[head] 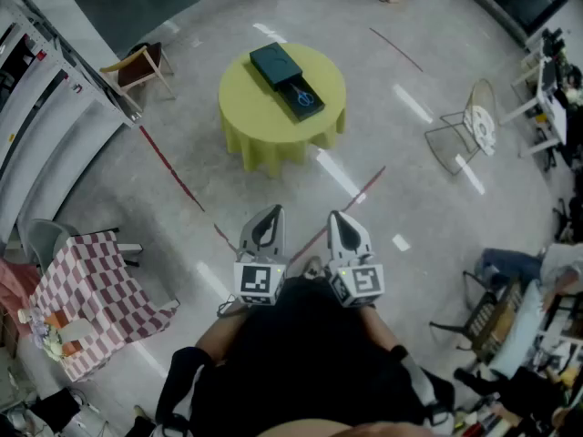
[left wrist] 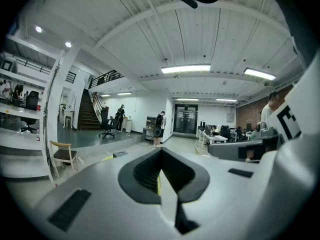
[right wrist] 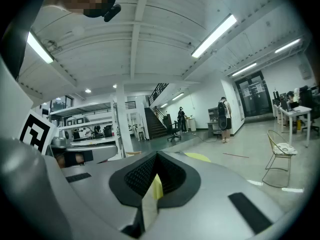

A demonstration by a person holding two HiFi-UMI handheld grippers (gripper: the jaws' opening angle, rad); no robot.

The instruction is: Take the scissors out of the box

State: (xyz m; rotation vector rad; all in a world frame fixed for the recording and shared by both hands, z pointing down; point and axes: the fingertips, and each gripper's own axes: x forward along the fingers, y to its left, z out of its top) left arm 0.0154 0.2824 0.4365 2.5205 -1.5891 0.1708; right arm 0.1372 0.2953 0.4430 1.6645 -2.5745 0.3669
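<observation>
I am holding the left hand-held gripper [head: 267, 213] and right hand-held gripper [head: 340, 217] pressed together, empty, well apart from the far table [head: 250, 127] where the scissors [head: 307, 99] are lying in the open box [head: 276, 64], so approaching squarely before spreading seems advisable.

— Any writing, numbers or brands to read here?
— None. Only black-and-white square markers [head: 260, 282] on the near cubes of the left gripper [head: 270, 215] and right gripper [head: 337, 218]: patterns, no letters.
</observation>
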